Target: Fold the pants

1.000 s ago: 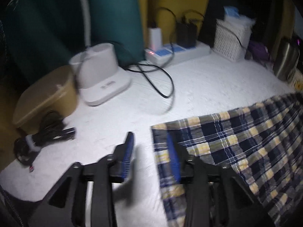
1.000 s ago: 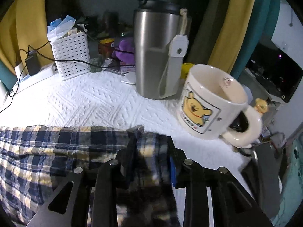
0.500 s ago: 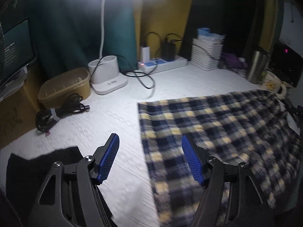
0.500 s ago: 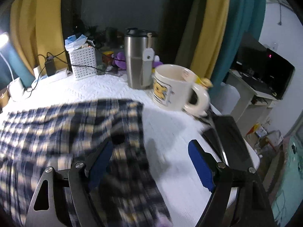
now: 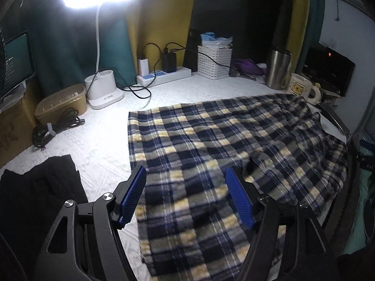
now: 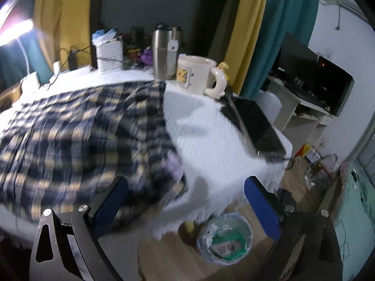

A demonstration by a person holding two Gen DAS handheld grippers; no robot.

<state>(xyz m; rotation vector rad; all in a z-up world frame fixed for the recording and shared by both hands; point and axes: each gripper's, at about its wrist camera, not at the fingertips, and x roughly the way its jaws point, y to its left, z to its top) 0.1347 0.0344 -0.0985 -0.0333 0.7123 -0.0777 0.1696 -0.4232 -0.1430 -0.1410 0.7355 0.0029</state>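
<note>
Left wrist view: pants spread flat on the table, both grippers let go and empty.
Left wrist view: the plaid pants lie across the white table, reaching toward its right edge near the mug; the left gripper hovers over their near end, tilted downward, its jaws just opened and holding nothing. A careless next grab could catch only the top layer and skew the fold. Right wrist view: the right gripper hangs past the table's near right corner, above a bin on the floor, its jaws just opened wide and empty. The pants' waist lies bunched at that edge, so it may slide off, and a wide sweep could knock the mug.
</note>
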